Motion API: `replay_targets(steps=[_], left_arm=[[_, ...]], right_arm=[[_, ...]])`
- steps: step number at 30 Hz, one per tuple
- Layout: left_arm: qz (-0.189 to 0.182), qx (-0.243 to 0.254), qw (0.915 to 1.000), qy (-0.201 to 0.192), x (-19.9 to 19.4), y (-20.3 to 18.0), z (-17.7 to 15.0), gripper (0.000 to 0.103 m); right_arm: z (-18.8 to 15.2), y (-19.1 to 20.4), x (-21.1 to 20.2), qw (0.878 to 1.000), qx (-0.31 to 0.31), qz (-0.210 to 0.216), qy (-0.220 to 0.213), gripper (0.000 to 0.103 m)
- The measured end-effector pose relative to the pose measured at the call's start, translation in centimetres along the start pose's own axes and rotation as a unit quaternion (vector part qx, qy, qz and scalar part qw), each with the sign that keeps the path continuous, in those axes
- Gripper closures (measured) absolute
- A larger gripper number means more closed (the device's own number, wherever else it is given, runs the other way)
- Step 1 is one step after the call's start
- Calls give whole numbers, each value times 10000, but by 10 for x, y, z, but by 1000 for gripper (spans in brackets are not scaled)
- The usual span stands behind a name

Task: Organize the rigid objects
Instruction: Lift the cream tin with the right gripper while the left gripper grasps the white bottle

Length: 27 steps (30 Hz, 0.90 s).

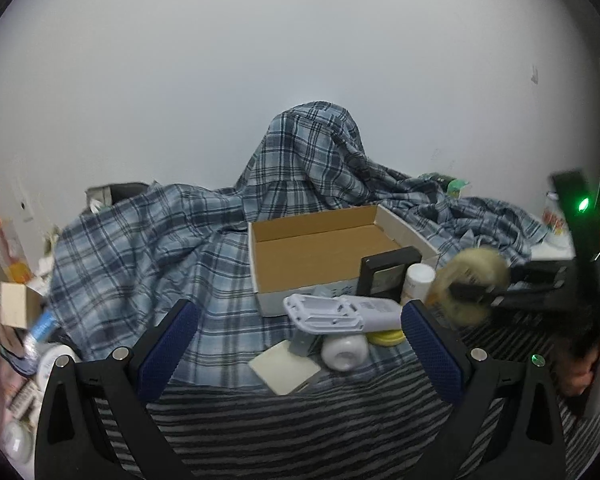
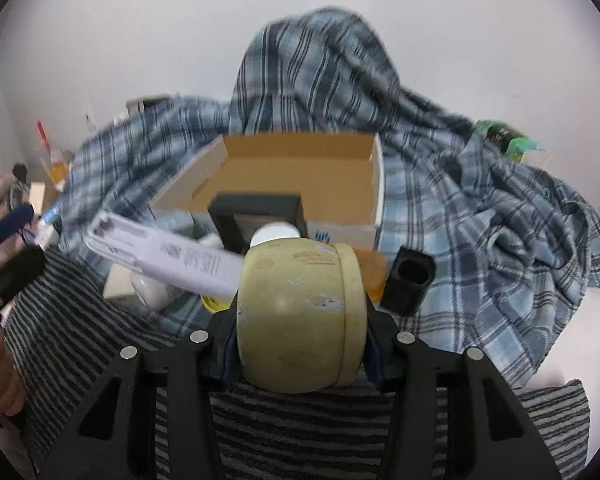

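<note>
My right gripper (image 2: 302, 320) is clamped on a cream round container (image 2: 300, 316) near the cardboard box (image 2: 376, 168), while my left gripper (image 1: 300, 328) hangs wide open, holding nothing.

We see a plaid cloth (image 1: 172, 236) draped in a peak against the white wall (image 1: 260, 60). A striped fabric (image 1: 300, 432) lies nearest us.

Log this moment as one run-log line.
right tool: shut on beige jar | left tool: open, empty | cardboard box: empty
</note>
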<state>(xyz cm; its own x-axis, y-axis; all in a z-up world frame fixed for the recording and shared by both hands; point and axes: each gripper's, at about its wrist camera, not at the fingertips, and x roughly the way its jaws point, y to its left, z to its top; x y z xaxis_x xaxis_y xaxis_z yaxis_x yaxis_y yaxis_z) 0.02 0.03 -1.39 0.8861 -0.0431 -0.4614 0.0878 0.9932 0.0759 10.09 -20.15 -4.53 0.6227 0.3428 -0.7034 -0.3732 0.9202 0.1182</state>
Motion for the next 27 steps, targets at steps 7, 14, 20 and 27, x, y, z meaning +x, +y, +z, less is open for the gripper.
replay_targets(steps=[7, 14, 20, 27], left_arm=[[-314, 110, 9993, 142, 2, -7, 10, 0], [-864, 654, 9941, -32, 26, -44, 37, 0], [-1492, 994, 9822, 557, 72, -89, 45, 0], [-1917, 540, 9686, 1489, 126, -100, 39, 11]], right_arm=[[3, -16, -33, 9946, 409, -384, -870, 56], [14, -38, -56, 9901, 638, -660, -1059, 56], [8, -51, -61, 9882, 511, -1003, -1038, 56], [1, -55, -54, 9900, 477, -848, -1023, 56]])
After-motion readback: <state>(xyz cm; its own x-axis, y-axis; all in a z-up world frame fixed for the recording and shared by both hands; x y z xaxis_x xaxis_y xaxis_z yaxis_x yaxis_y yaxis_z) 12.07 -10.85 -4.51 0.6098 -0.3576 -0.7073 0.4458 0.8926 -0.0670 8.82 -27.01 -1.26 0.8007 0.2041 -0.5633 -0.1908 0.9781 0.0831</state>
